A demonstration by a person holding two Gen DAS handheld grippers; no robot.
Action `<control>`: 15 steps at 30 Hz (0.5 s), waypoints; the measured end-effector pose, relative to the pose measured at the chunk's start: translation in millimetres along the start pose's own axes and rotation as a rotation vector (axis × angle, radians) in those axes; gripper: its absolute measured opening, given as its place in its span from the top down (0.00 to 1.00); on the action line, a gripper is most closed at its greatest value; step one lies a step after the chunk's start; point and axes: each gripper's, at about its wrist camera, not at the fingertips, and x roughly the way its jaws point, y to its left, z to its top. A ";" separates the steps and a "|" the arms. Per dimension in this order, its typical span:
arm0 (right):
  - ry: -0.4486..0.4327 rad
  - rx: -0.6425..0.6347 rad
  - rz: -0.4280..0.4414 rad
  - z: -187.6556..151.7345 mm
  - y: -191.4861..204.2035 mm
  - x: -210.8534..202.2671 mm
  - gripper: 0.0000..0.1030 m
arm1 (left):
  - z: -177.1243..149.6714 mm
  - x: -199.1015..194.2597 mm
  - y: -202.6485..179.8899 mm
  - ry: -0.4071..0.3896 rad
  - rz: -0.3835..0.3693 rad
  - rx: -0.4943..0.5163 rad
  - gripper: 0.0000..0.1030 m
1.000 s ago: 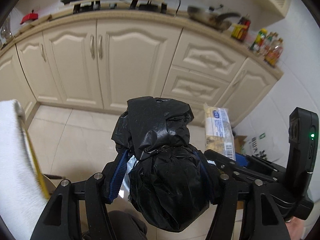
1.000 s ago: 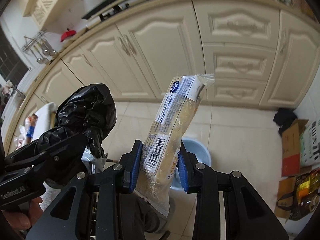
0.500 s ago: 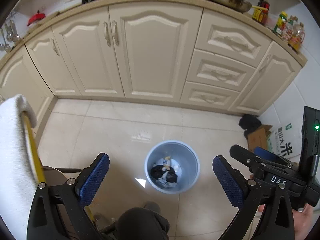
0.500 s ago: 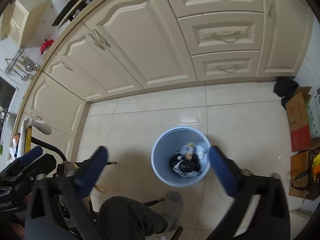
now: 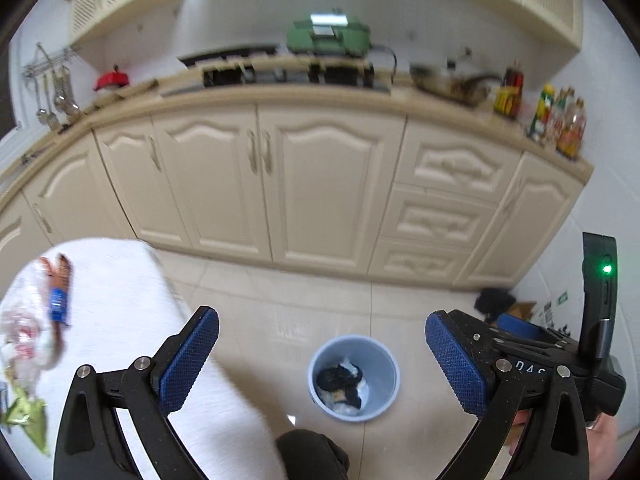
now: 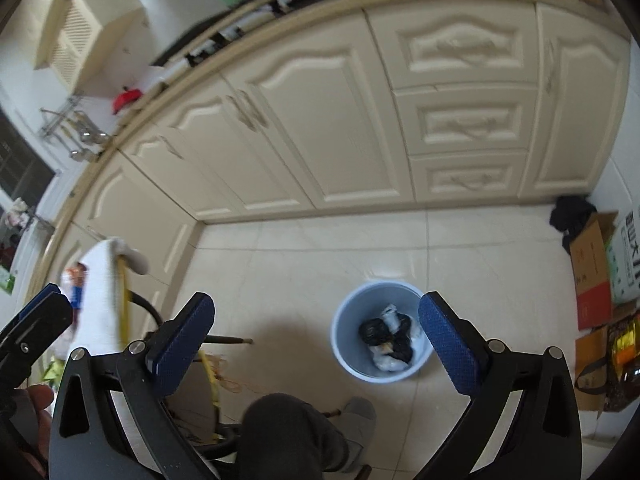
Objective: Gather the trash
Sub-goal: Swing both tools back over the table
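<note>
Nearest the lens in both wrist views: black gripper frames with blue textured pads. Left gripper (image 5: 322, 354) has its jaws spread wide, nothing between them. Right gripper (image 6: 316, 338) likewise, jaws fully apart and empty. The right gripper's black body also shows at the right edge of the left wrist view, a green light lit on it.

Just below the jaws, the person's dark-trousered knee (image 6: 288, 428) and a grey slipper (image 6: 360, 410) on the floor.

To the left, a white-covered tabletop (image 5: 120, 280). On its left end lie several wrappers (image 5: 36, 320): a clear crinkled one, a red-and-blue one, a green-gold one lower down. Blurred; print not legible. A yellow edge runs under the white cover in the right wrist view.

On the pale tiled floor (image 6: 304, 264), beyond the knee, stands a light blue trash bin (image 6: 352, 368), upright and open-topped. Inside it sits the trash (image 6: 386, 340): crumpled black bags mixed with white and pale packaging, resting at the bottom. In the left wrist view the bin sits between the two pads but far below them, untouched by either.

Right of the bin, by the wall: cardboard boxes (image 6: 592, 272) and a dark heap in the corner.

Farther back, cream cabinets (image 5: 320, 192) with doors and a drawer stack. On the counter above: a green appliance (image 5: 328, 36), a pan (image 5: 452, 84), bottles (image 5: 556, 120) at the right end, a red item at the left. Utensils hang on a rail at far left.
</note>
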 end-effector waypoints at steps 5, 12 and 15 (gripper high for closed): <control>-0.070 -0.082 0.052 1.9 57.4 -39.5 0.00 | -31.0 -88.7 33.9 -0.112 0.045 -0.053 0.01; -0.139 -0.216 0.135 -11.3 141.5 -89.3 0.00 | -91.7 -209.7 65.4 -0.257 0.132 -0.111 0.01; -0.161 -0.272 0.167 -19.7 172.5 -106.1 0.00 | -121.7 -257.2 74.1 -0.304 0.178 -0.137 0.01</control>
